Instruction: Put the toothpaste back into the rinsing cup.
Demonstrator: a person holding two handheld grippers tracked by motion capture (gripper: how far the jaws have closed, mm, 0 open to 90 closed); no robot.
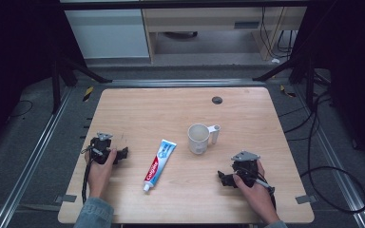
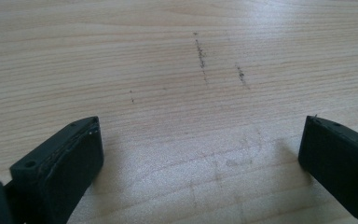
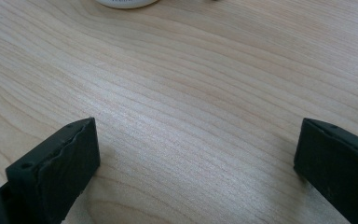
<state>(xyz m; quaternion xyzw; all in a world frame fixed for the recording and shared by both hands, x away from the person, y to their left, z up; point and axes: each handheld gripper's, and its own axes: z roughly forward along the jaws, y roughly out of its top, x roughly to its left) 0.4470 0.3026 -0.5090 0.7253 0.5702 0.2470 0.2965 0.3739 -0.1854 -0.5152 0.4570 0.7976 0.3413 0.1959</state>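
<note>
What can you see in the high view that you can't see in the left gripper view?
The high view alone takes in the toothpaste tube lying flat, the white cup with its handle, the right gripper, both of the person's hands and the floor around the table. The left gripper view alone gives a close look at dark scuff marks on the wood, and at how wide apart that gripper's jaws stand, with nothing between them. Both share the wooden table and the left gripper.
</note>
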